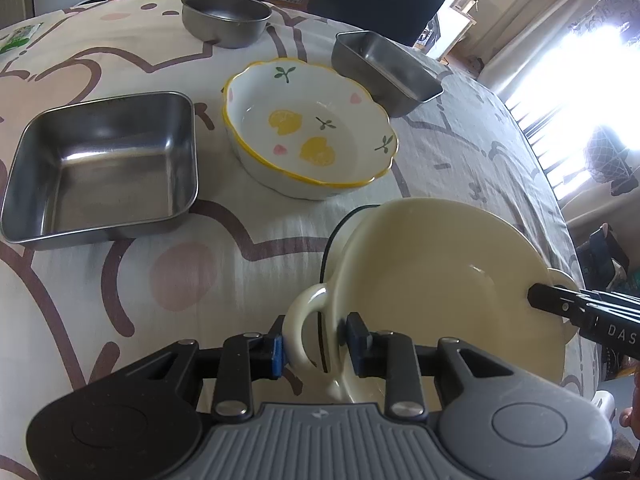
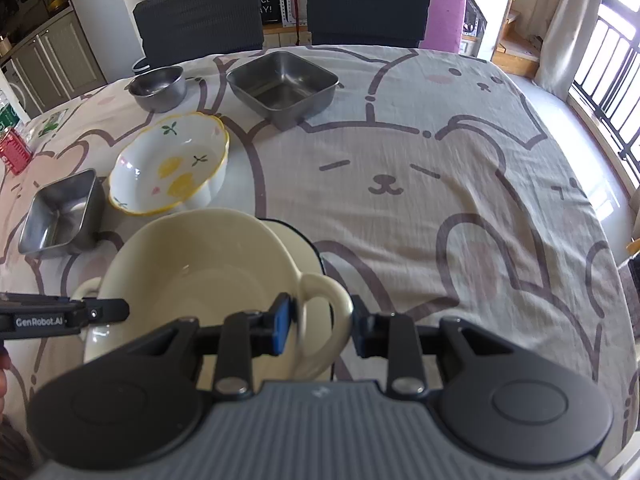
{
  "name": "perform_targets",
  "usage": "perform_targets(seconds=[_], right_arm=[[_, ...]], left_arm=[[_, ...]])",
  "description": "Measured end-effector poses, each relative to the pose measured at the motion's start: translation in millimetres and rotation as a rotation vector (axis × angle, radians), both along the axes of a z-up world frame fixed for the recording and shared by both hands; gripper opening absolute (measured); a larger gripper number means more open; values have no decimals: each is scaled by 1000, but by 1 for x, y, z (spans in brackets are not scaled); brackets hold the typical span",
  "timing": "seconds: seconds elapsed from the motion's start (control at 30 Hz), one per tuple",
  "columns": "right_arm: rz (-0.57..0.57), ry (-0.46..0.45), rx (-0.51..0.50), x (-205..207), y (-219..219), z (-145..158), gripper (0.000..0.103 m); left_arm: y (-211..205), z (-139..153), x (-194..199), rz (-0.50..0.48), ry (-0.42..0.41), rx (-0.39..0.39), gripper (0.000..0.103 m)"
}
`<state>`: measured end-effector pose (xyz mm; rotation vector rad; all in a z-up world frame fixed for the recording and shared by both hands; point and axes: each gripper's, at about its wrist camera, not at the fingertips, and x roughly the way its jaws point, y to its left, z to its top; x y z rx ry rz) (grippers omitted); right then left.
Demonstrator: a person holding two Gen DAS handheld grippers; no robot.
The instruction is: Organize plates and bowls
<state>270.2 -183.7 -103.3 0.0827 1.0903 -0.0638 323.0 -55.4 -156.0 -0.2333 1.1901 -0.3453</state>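
Observation:
A cream two-handled bowl [image 1: 432,280] [image 2: 208,264] hangs slightly tilted over the tablecloth, held from both sides. My left gripper [image 1: 316,344] is shut on its near loop handle [image 1: 304,320], blue pads on either side of the loop. My right gripper [image 2: 322,326] is shut on the opposite handle [image 2: 324,304]. Each gripper's fingers [image 1: 560,304] [image 2: 104,308] show at the bowl's far rim in the other view. Under the bowl lies a cream dish with a dark rim [image 2: 296,236] [image 1: 332,232], mostly hidden.
A flower-painted bowl with a yellow rim [image 1: 308,132] [image 2: 172,164] sits behind. Around it are a square steel dish [image 1: 104,160] [image 2: 60,216], another square steel dish [image 1: 384,68] [image 2: 284,84] and a round steel bowl [image 1: 226,16] [image 2: 158,86]. Two dark chairs [image 2: 200,12] stand beyond the table.

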Motion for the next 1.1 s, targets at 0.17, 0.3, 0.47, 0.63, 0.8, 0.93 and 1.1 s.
perform_targets(seconds=[0.17, 0.3, 0.47, 0.63, 0.8, 0.93, 1.1], right_arm=[[13, 4, -12, 1, 1, -1, 35], [21, -4, -23, 1, 2, 0, 35], [29, 6, -24, 1, 2, -2, 36], [49, 19, -18, 1, 0, -4, 36], [65, 36, 1, 2, -5, -6, 36], [103, 55, -15, 2, -4, -10, 37], [119, 76, -25, 3, -6, -14, 37]], left_arm=[[-4, -1, 0, -16, -12, 29, 34], [-4, -1, -1, -19, -16, 37, 35], [-4, 0, -2, -39, -24, 48, 35], [-5, 0, -1, -58, -29, 54, 34], [-9, 1, -2, -100, -45, 73, 34], [-9, 2, -2, -107, -45, 75, 38], [-10, 2, -2, -117, -47, 81, 38]])
